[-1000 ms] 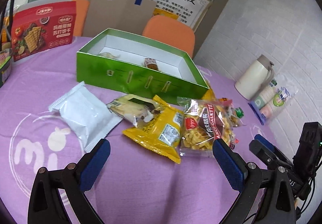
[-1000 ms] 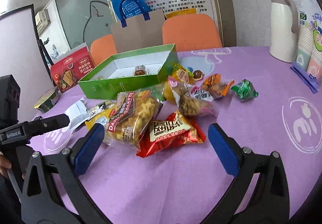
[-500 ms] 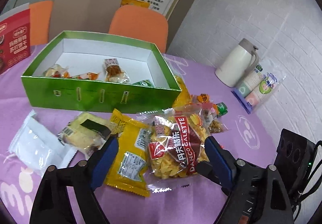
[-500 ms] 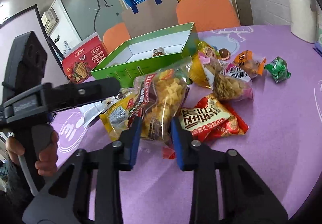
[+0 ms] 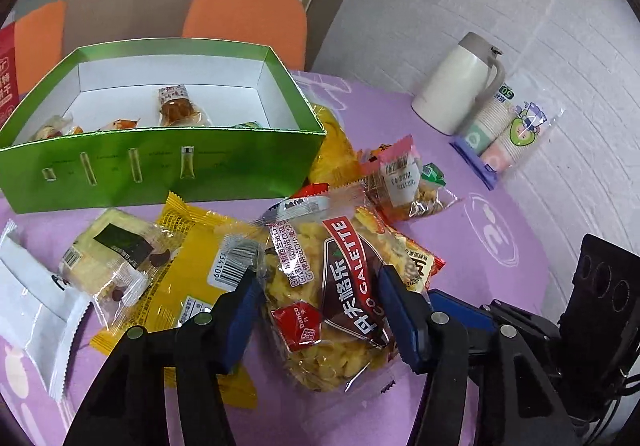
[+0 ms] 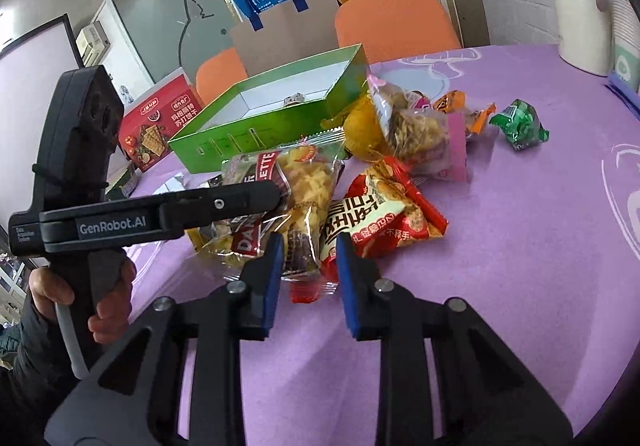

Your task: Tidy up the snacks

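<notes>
Straddling the Galette snack bag (image 5: 340,298) low in the frame, the left gripper (image 5: 320,310) has both pads against its sides, gripping it on the purple surface (image 5: 480,230); the right gripper (image 6: 308,278) pinches the same bag's near edge, below the green box (image 5: 160,165)

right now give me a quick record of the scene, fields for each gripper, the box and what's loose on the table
left gripper: closed on the Danco Galette bag
right gripper: part open at the same bag's near end; grip unclear
green box: open, a few small snacks inside
loose on table: red packet, yellow packet, white packet, green candy
table: purple cloth
</notes>
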